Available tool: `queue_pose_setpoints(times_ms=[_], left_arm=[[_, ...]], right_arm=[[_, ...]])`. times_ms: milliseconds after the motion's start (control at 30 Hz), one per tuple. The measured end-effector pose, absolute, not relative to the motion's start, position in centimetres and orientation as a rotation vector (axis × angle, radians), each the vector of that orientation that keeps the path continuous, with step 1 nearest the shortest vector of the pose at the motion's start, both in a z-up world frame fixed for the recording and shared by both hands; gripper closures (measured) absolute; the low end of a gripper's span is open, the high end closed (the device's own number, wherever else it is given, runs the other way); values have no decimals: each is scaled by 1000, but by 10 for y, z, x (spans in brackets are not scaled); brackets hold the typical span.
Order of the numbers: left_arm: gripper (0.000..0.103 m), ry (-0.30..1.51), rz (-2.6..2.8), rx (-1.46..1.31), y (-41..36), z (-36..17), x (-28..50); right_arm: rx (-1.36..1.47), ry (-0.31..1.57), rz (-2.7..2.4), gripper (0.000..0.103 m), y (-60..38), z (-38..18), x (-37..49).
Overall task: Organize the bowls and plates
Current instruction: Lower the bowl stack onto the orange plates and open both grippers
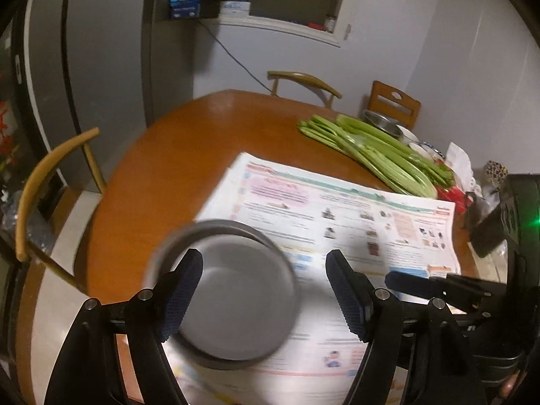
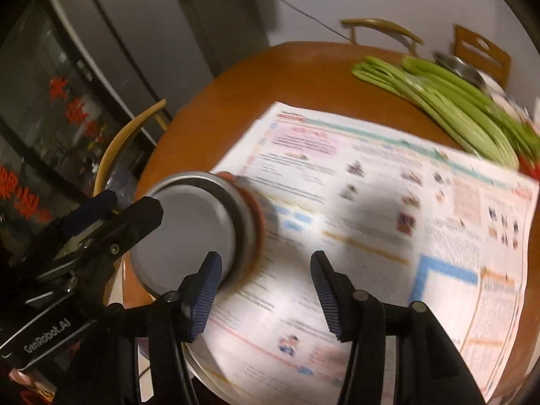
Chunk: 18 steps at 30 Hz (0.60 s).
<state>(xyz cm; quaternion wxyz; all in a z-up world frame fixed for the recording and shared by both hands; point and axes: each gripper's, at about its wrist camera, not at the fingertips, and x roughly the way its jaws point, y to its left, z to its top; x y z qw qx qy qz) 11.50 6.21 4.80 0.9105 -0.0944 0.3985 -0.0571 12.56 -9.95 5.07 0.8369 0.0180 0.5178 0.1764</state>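
A round steel bowl [image 1: 233, 307] sits on the newspaper [image 1: 354, 222] at the near left of the brown table. My left gripper [image 1: 265, 290] is open above it, its left finger over the bowl's inside and its right finger outside the rim. In the right wrist view the bowl [image 2: 189, 233] looks blurred and tilted, with the left gripper [image 2: 91, 216] at its left edge. My right gripper [image 2: 266, 290] is open and empty over the newspaper [image 2: 388, 222], just right of the bowl. More bowls [image 1: 388, 125] stand at the far right of the table.
A bundle of green celery [image 1: 371, 152] lies across the far right of the table [image 1: 189, 155]. Chairs stand around it: one at the left [image 1: 44, 182], two at the back [image 1: 303, 84]. A dark fridge [image 1: 50, 67] stands left. Clutter sits at the right edge.
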Motion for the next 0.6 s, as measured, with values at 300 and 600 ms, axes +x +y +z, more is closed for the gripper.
queue_pose_setpoints(times_ms=[300,600], left_arm=[[26,735,5,-159,33,36,87],[26,640,-51,-295,55,38,47]], right_arm=[[106,1069,307,49,-163,51,103],[120,1020,347,49,-164,52,69]])
